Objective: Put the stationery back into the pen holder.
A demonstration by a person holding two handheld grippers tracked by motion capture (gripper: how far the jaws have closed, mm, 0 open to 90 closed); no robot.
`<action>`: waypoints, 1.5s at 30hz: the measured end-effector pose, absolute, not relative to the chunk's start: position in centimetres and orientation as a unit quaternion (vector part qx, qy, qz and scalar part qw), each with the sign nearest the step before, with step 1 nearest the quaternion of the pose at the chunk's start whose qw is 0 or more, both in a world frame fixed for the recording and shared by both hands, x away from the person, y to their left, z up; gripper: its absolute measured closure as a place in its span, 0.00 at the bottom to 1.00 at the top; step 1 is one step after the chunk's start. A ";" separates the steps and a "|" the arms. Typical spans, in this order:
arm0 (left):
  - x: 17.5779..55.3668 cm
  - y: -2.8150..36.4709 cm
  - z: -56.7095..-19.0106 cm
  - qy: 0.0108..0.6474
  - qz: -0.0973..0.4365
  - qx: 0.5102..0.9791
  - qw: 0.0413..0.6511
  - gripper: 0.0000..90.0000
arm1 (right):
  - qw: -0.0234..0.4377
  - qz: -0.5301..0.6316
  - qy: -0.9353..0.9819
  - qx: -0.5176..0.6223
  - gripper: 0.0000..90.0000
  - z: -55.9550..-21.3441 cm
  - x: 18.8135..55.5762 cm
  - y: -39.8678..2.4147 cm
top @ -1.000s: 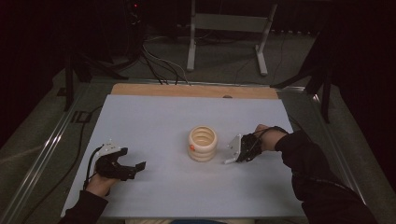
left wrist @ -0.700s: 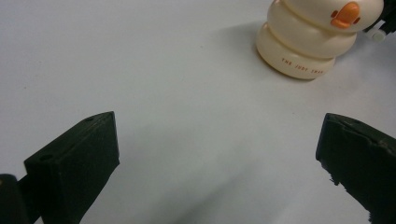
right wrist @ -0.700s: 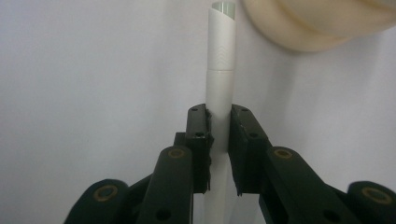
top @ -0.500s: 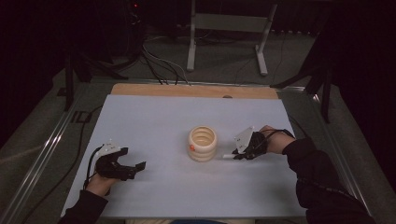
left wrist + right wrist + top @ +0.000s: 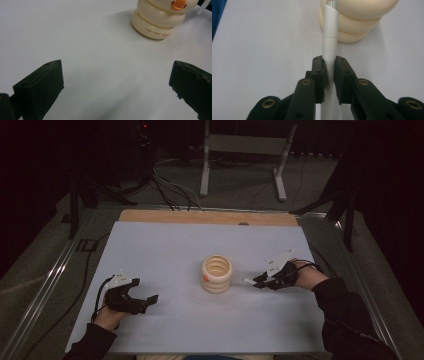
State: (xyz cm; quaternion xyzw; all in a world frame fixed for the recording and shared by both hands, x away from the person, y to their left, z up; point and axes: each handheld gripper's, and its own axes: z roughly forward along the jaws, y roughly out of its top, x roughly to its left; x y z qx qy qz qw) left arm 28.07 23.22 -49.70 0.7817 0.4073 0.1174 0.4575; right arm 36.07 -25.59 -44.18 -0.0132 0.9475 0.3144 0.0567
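High view: cream ribbed holder mid bench. Right hand-held gripper just beside it w/ white pen; left hand-held gripper well apart.

Left gripper view: jaws spread, nothing between. Holder ahead.

Right gripper view: jaws pinching pen mid-barrel, tip toward holder. Pen prob. light, stiff, slick; grip the barrel.

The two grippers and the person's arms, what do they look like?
Both are black two-jaw tools. The left gripper carries a pale grey plate on top and trails a black cable; its jaws are flat black blocks with small holes. The right gripper has a similar pale plate, a cable, and brass-coloured rivets on its black linkage. The person wears dark long sleeves.
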 end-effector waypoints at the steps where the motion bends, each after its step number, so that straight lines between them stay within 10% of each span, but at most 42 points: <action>1: 28.1 23.2 -49.7 0.407 0.118 0.781 0.458 0.00 | 0.056 0.319 0.946 -0.004 0.88 -44.1 36.1 -25.7; 45: 28.0 23.3 -49.4 0.402 0.118 0.779 0.467 0.00 | 0.053 0.485 0.864 0.123 0.88 -40.1 35.4 -25.0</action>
